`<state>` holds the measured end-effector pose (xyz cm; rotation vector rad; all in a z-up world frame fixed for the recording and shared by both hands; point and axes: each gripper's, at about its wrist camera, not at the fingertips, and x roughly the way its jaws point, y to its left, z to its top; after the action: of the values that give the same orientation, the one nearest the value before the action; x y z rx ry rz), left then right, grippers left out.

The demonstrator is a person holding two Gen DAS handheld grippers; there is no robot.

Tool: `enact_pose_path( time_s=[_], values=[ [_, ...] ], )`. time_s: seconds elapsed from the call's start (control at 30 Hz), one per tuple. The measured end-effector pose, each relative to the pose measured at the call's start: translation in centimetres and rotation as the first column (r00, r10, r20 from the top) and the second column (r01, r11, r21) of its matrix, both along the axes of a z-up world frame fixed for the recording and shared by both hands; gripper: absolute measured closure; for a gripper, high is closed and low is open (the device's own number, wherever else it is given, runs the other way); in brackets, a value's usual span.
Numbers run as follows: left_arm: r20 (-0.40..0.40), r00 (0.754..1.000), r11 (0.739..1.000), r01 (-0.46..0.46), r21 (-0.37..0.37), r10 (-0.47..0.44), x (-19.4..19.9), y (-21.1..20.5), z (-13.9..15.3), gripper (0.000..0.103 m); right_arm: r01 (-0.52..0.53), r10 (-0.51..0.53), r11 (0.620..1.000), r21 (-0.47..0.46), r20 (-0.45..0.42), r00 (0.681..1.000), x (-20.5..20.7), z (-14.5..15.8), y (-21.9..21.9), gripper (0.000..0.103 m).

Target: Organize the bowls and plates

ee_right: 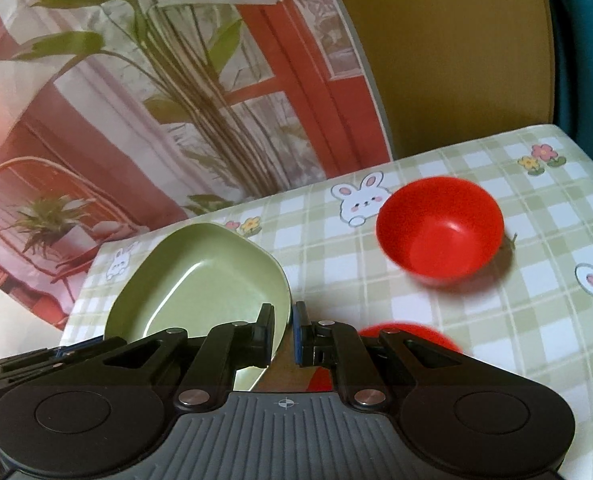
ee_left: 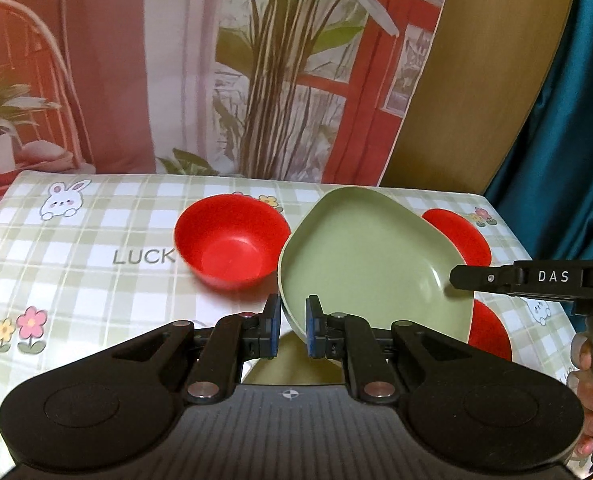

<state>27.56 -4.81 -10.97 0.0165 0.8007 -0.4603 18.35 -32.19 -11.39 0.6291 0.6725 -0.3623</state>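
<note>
My left claw [ee_left: 292, 326] pinches the green plate [ee_left: 370, 256] by its near rim, tilted above the tabletop [ee_left: 96, 280]; my right claw [ee_right: 283, 334] pinches its opposite rim. A red bowl [ee_left: 232, 240] sits at ten o'clock.

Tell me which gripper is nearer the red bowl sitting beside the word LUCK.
Left. The left gripper clamps the green plate's rim just in front of that red bowl; the right gripper holds the plate's opposite rim, farther away.
</note>
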Motion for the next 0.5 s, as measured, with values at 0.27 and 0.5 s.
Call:
enact_pose_path(
  time_s=[0.27,0.5],
  values=[
    [0.006,0.999,0.999,-0.034,0.011,0.034,-2.1,2.0,-1.4,0.089,-0.017,0.017,1.0,0.004,-0.003,1.0,-1.2,-0.9,2.8,0.094],
    [0.002,0.999,0.998,-0.054,0.021,0.054,-3.8,3.2,-2.3,0.089,-0.038,0.038,0.999,-0.003,-0.021,0.999,-1.5,-1.3,4.4,0.093]
  ],
)
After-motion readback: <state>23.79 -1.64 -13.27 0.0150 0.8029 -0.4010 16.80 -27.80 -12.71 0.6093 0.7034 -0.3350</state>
